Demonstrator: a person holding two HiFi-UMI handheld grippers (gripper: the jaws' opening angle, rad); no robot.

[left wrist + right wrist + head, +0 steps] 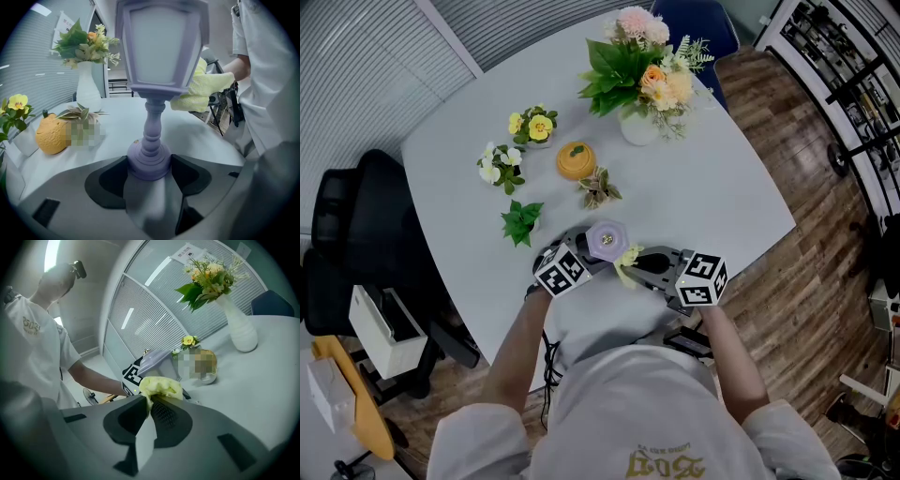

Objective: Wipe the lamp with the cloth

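Near edge of the tabletop (pixel 722 187): left tongs (pixel 149 168) are clamped on the round foot of the lamp (pixel 161 47), one jaw on each side. The lamp is purple, lantern-shaped and upright; can't tell if the foot sits on the tabletop or is held just off it. Right tongs (pixel 149 406) are closed tight on a bunched yellow cloth (pixel 159 386), which touches the right side of the lamp head, so the wipe looks under way. To do it well: keep the left clamp low and still, since any push on the head levers against the foot. Use light strokes, panel by panel, then go down the stem. Keep the cloth wadded so the tong tips don't scrape the lamp. Turning the lamp with the left tongs probably beats reaching round it. Farther off, well apart, are an orange ornament (pixel 576 160), small plants (pixel 521 221) and a vase (pixel 639 127) of flowers; none are in the way.
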